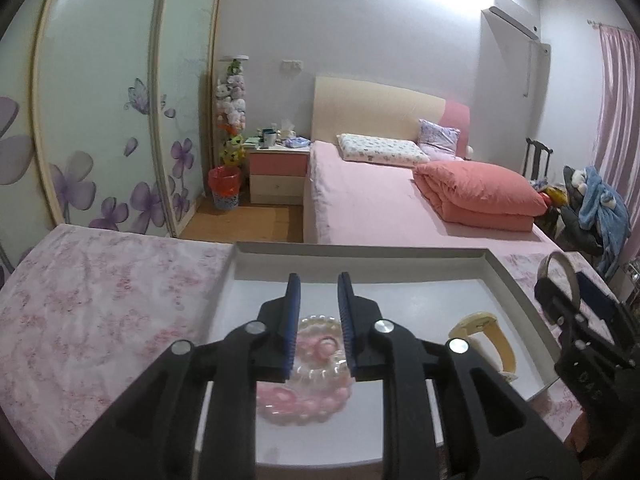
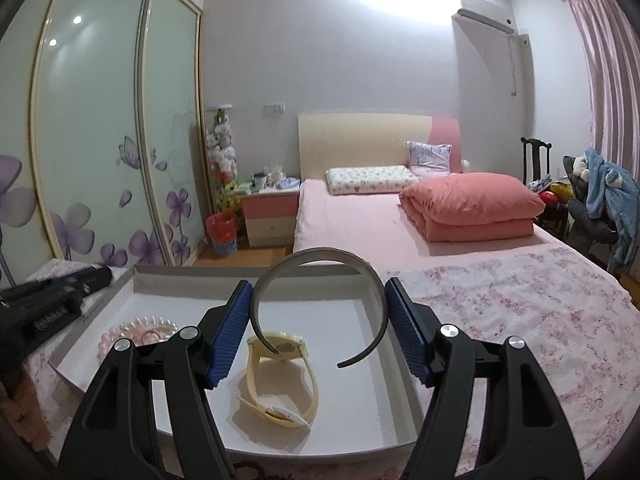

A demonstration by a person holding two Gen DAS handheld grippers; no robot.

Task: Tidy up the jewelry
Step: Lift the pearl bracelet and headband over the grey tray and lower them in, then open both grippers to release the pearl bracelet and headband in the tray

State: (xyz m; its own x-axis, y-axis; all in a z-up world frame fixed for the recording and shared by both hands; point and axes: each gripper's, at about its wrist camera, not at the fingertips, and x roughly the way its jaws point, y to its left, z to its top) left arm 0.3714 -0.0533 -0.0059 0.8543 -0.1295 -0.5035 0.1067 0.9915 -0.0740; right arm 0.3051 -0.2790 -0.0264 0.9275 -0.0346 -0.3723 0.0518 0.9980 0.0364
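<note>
A shallow white tray (image 1: 360, 250) (image 2: 372, 364) lies on a pink floral cloth. In it are clear and pink bead bracelets (image 1: 304, 400) (image 2: 140, 330) and a pale yellow watch (image 1: 484, 336) (image 2: 280, 376). My left gripper (image 1: 319, 284) (image 2: 96, 276) hangs just above the bracelets, its blue pads a narrow gap apart with nothing between them. My right gripper (image 2: 319, 284) (image 1: 568, 280) is shut on a grey open band (image 2: 320, 256) (image 1: 560, 264). It holds the band over the tray's right half, above the watch.
The floral cloth (image 1: 100, 320) (image 2: 520, 320) spreads left and right of the tray. Beyond it stand a pink bed (image 1: 380, 208), a nightstand (image 1: 278, 176), a red bin (image 1: 224, 188) and sliding wardrobe doors (image 1: 100, 120). A chair with clothes (image 2: 600, 200) stands at the right.
</note>
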